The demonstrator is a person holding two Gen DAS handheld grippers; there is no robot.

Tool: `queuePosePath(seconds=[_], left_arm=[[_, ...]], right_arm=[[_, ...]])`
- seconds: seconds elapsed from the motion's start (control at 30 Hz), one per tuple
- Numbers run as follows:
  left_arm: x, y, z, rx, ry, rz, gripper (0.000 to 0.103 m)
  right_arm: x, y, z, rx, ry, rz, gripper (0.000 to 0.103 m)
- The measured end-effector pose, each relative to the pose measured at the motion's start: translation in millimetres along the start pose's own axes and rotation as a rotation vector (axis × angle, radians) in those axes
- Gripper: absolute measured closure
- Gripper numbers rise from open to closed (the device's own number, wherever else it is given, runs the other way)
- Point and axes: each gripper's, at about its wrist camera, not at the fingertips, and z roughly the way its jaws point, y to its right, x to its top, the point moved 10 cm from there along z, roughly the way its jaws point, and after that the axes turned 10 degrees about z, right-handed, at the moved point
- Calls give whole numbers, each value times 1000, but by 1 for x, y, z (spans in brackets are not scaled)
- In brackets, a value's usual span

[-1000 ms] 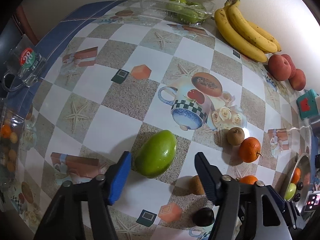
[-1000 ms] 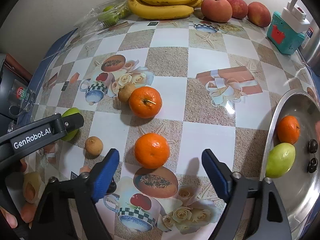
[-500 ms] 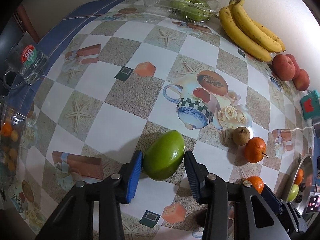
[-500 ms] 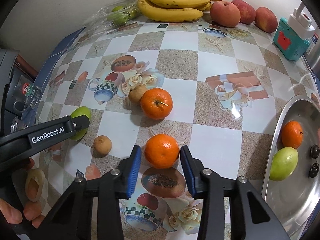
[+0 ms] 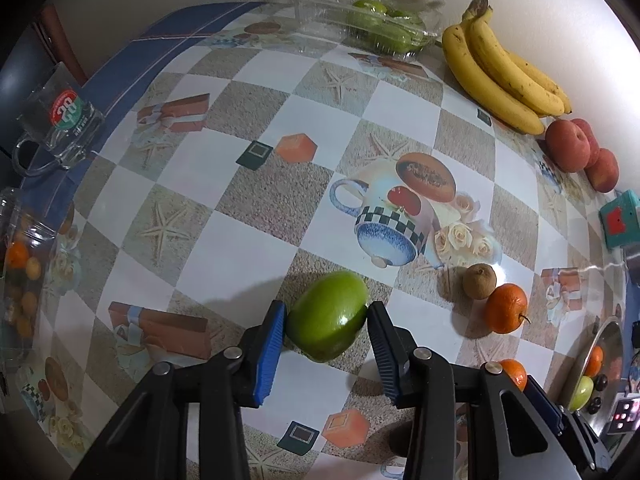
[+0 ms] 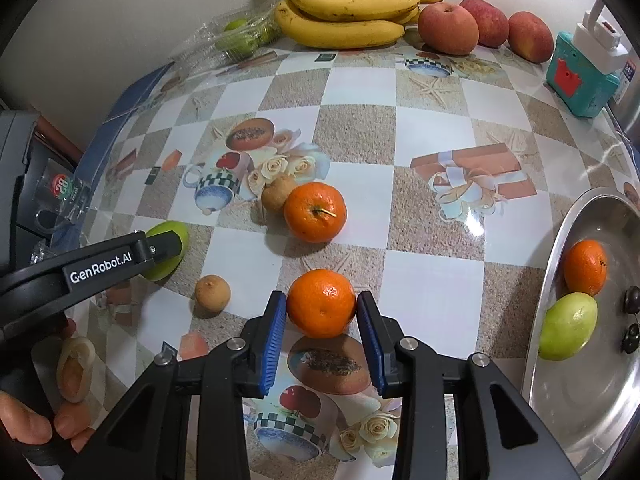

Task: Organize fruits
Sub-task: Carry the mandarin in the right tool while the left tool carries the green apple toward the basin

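Both grippers clamped on fruit on the table: left gripper (image 5: 326, 334) on green mango (image 5: 327, 316), right gripper (image 6: 321, 332) on orange (image 6: 321, 303); lift straight, w/o squeezing harder, toward metal tray (image 6: 576, 400).

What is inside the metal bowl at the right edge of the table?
In the metal bowl lie one orange, one green fruit touching it, and two small dark fruits. The bowl's far right side is cut off by the frame, so anything there is unseen.
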Motion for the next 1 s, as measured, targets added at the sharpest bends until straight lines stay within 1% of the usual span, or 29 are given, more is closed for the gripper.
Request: queuePosePath(seconds=[0.2,0.63,0.87,1.0], left_arm=[[4,3,-9,-7,23,-5,59],[5,10,-29,-17,81,9,59],[7,22,-33,-19,95,30,59],[7,31,-36,-29,101,50,59]], right_arm=[[3,0,-12,8,18,6,65],[18,4,-44,29,92,28,65],[23,17,-52,24,109,59,65],[26,32,-55,13,115,92,65]])
